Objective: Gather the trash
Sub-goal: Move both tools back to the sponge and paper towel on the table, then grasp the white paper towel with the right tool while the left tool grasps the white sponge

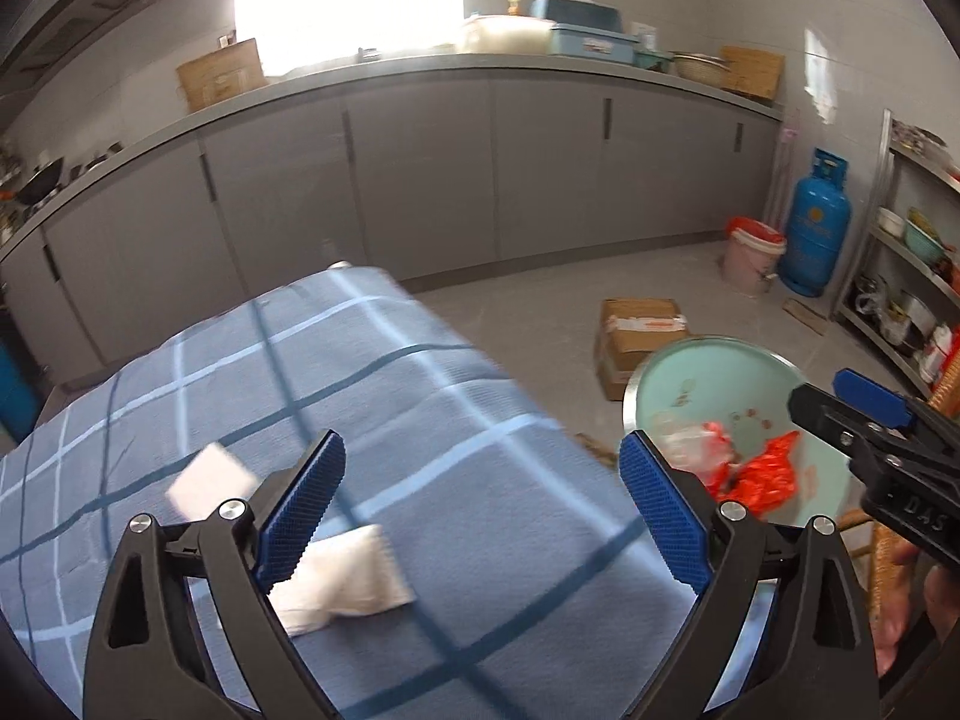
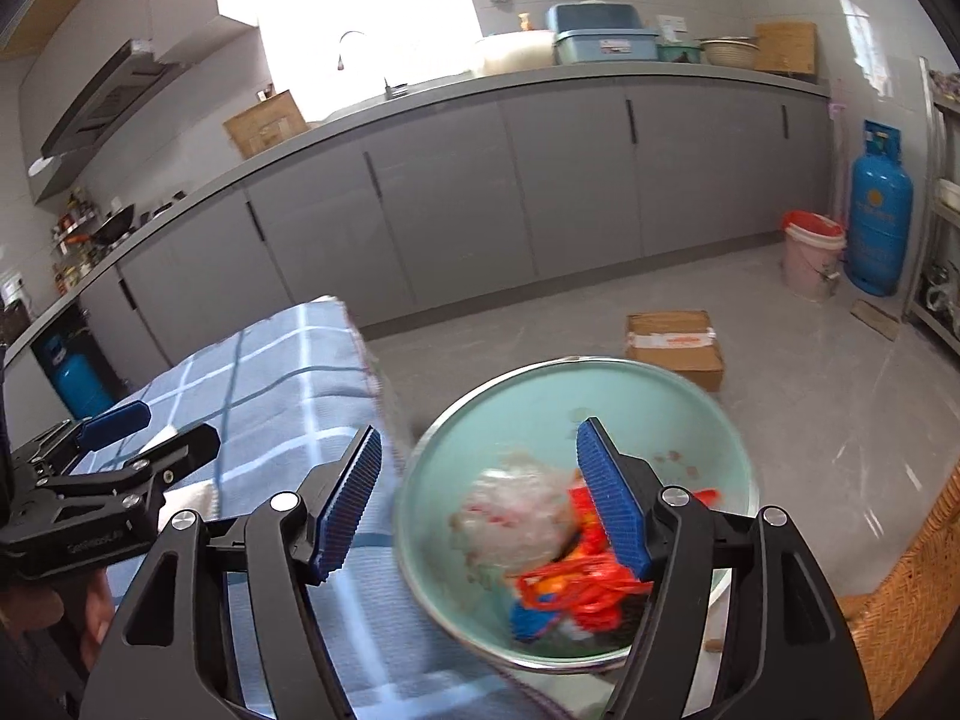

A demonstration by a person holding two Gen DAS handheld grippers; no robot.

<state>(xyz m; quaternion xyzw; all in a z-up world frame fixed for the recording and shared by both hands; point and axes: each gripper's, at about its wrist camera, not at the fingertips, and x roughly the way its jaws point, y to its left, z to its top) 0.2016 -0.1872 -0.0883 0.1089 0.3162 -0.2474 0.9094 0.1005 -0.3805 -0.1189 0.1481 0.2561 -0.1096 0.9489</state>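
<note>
A pale green bowl (image 2: 606,367) stands at the right edge of the blue checked tablecloth (image 2: 270,384). It holds a clear plastic wrapper (image 2: 516,504), a red wrapper (image 2: 576,588) and a blue scrap (image 2: 534,618). My right gripper (image 2: 480,435) is open just above it, one finger over the bowl's inside and the other over the cloth. My left gripper (image 1: 483,444) is open above the cloth with nothing between its fingers. A crumpled white tissue (image 1: 348,570) lies beside its left finger and a flat white paper square (image 1: 210,480) further left. The bowl (image 1: 714,369) shows to the right.
On the grey floor beyond the table lie a cardboard box (image 2: 675,345), a pink bucket (image 2: 810,258) and a blue gas cylinder (image 2: 879,210). Grey cabinets (image 1: 420,180) run along the back wall. A wicker chair (image 2: 906,600) is at the right, metal shelves (image 1: 912,276) behind.
</note>
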